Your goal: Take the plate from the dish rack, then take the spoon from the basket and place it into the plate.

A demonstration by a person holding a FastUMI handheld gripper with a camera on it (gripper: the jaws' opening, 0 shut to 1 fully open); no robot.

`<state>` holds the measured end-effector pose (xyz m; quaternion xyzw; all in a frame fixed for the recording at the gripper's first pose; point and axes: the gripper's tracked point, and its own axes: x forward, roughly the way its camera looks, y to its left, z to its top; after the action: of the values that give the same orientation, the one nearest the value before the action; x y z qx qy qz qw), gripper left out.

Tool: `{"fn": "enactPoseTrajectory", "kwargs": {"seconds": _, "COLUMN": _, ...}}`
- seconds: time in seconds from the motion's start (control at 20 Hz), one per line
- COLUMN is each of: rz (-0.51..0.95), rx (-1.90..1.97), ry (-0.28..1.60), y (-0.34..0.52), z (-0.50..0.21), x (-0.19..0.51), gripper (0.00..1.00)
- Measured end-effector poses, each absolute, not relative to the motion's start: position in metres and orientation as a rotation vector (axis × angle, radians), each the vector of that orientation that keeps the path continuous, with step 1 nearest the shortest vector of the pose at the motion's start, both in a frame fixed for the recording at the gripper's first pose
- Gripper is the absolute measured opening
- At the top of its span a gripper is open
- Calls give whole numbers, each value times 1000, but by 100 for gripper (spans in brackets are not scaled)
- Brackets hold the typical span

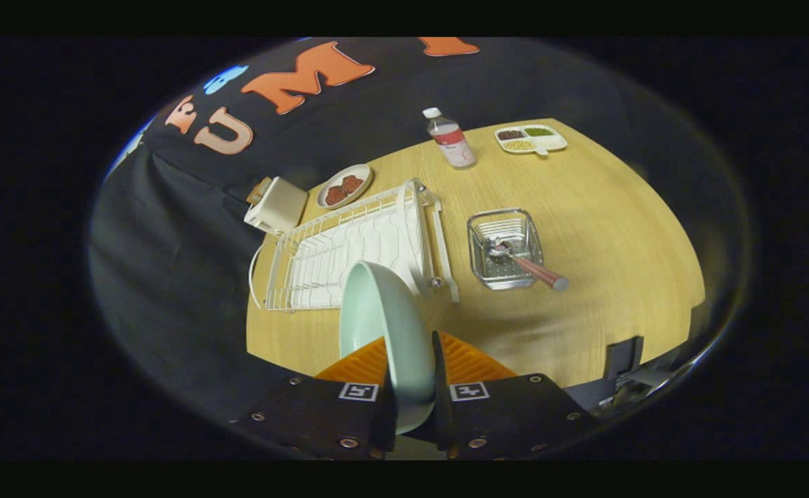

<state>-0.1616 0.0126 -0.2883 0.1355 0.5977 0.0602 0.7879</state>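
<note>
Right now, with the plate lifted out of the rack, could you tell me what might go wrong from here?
1. The hand-held gripper pinches the pale plate on edge by its rim only; it could slip or swing.
2. The plate hangs just over the dish rack corner and could clip it.
3. The spoon sticks out of the basket; setting the plate down nearby might knock its handle.

1. The scene is viewed from a fisheye camera carried on the gripper (414, 360), facing forward along its two fingers.
2. The wooden table (605, 228) is looked down on steeply from well above.
3. The pale green plate (383, 325) clamped between the fingers is seen very near; the white dish rack (349, 252) and wire basket (504, 249) lie beyond.
</note>
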Motion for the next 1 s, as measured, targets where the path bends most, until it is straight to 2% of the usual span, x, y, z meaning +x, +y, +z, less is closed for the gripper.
{"fn": "enactPoseTrajectory", "kwargs": {"seconds": 0.6, "rz": 145, "rx": 531, "ry": 1227, "y": 22, "z": -360, "x": -196, "gripper": 23}}
{"fn": "enactPoseTrajectory", "kwargs": {"seconds": 1.0, "rz": 133, "rx": 515, "ry": 1228, "y": 30, "z": -401, "x": -208, "gripper": 23}}
